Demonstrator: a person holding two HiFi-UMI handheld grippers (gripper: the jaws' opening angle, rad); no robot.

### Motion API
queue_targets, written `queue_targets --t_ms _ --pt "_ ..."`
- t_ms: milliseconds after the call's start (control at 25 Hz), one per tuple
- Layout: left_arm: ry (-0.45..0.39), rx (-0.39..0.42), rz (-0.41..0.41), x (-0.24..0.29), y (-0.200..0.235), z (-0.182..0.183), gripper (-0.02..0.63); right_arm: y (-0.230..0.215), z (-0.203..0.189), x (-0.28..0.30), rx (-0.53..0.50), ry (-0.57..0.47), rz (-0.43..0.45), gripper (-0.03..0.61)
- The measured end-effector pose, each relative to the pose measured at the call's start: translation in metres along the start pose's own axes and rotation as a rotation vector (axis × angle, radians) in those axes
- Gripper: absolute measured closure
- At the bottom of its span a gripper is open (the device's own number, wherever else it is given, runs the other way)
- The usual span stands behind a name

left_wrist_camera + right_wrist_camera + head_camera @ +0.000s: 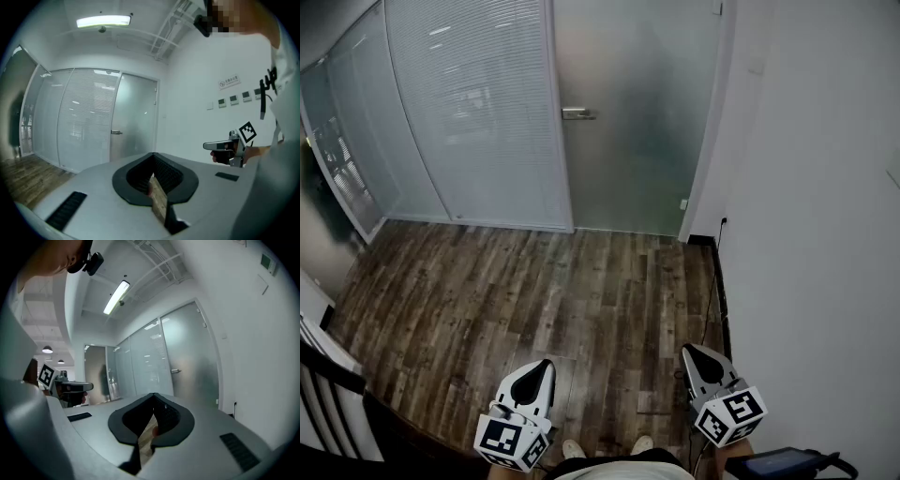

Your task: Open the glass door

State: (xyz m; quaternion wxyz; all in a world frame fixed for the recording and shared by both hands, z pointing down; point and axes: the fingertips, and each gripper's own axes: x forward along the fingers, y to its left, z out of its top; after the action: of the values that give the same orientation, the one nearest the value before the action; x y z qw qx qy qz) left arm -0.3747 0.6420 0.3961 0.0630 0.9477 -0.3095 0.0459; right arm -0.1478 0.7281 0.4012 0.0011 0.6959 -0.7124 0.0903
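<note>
Frosted glass door (628, 122) stood closed across the wooden floor (534, 291).
Its metal handle (577, 113) sat at the left edge; the left gripper (546, 364) and right gripper (686, 350) hung well apart from it, jaws together, holding nothing.

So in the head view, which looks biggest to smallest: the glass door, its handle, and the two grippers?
1. glass door, largest by far.
2. left gripper and right gripper, about alike, so no ranking between them; both sit close to the camera, which inflates them.
3. door handle, smallest, and farthest away.
</note>
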Motion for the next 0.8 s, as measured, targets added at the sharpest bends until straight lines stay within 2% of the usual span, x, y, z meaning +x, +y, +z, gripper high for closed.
queue_targets --t_ms 200,320,440,600,800 --pt "-0.004 -0.029 0.020 -0.005 -0.010 -0.012 0.615 0.002 -0.016 -0.008 0.007 0.011 0.045 0.577" --pt "0.004 -0.060 0.043 0.013 -0.027 -0.015 0.615 -0.028 -0.016 -0.005 0.017 0.023 0.070 0.577" --pt "0.010 -0.047 0.070 0.034 -0.039 -0.012 0.615 -0.059 -0.017 0.004 0.048 0.033 0.079 0.577" --pt "0.001 -0.049 0.093 0.044 -0.038 -0.010 0.614 -0.069 -0.018 0.011 0.054 0.030 0.093 0.577" --pt "-0.016 -0.034 0.074 0.071 -0.029 -0.009 0.615 -0.081 -0.010 0.032 0.025 0.019 0.086 0.577"
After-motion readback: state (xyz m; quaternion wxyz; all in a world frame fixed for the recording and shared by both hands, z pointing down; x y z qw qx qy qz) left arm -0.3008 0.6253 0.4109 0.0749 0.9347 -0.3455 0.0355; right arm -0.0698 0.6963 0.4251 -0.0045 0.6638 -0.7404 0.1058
